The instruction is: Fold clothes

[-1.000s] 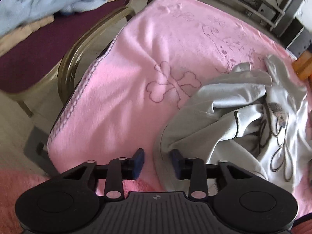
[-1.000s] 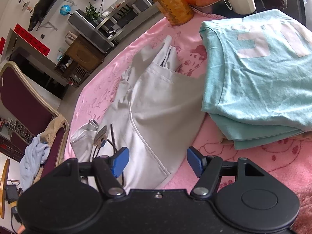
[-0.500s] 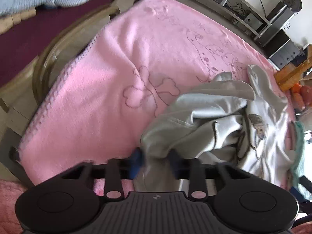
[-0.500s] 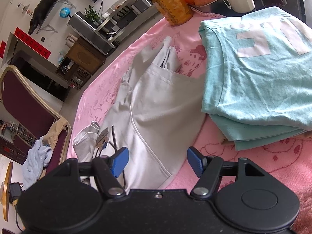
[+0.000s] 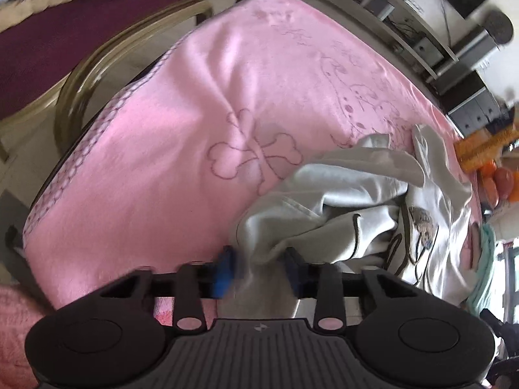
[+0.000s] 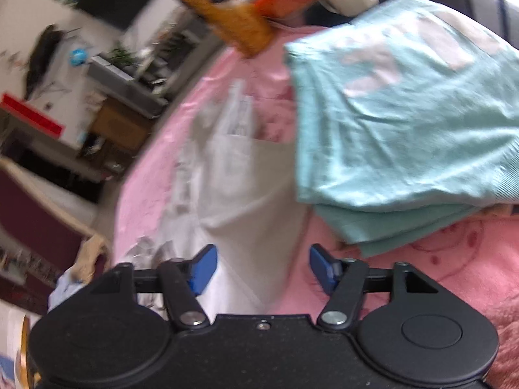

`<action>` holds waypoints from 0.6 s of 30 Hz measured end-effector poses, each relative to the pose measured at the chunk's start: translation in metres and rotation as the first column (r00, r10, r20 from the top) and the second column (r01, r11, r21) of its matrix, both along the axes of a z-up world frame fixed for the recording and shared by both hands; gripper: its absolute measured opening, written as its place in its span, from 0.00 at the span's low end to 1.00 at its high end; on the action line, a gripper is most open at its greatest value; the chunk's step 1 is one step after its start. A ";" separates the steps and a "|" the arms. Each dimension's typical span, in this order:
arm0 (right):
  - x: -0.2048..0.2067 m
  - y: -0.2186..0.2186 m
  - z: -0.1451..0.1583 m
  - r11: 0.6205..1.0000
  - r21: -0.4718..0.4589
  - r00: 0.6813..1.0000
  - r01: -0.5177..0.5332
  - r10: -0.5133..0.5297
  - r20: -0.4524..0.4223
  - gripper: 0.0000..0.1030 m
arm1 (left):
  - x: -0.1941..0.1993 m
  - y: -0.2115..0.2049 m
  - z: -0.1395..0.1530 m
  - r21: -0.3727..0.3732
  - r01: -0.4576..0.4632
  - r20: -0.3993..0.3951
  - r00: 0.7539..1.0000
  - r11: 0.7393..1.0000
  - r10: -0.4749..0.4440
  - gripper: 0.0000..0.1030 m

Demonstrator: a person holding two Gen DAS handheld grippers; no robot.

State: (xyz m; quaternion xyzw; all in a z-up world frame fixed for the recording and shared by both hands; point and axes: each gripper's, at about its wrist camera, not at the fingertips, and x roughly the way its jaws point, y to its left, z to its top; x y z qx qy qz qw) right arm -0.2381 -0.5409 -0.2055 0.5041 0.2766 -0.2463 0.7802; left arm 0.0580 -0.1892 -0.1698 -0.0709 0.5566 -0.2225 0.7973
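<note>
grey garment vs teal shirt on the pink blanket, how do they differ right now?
The grey garment lies crumpled and unfolded; the teal shirt is folded flat on a stack.
The grey garment has a dark line drawing with a small patch; the teal shirt has blocky white print.
The left gripper is closing on the grey garment's edge, and the right gripper is closing over its other end; nothing holds the teal shirt.
Both rest on the pink blanket.

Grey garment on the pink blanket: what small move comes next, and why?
Probably finish closing the right gripper on the grey garment. Its jaws are closing astride the near hem without pinching it, while the left gripper already pinches a bunched edge, its jaws closing too.
</note>
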 end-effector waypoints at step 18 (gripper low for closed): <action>0.019 0.005 -0.051 0.933 0.358 0.994 -0.030 -0.010 0.109 0.31 | -0.001 0.011 -0.006 -0.041 -0.035 -0.001 0.999 0.999 0.035 0.14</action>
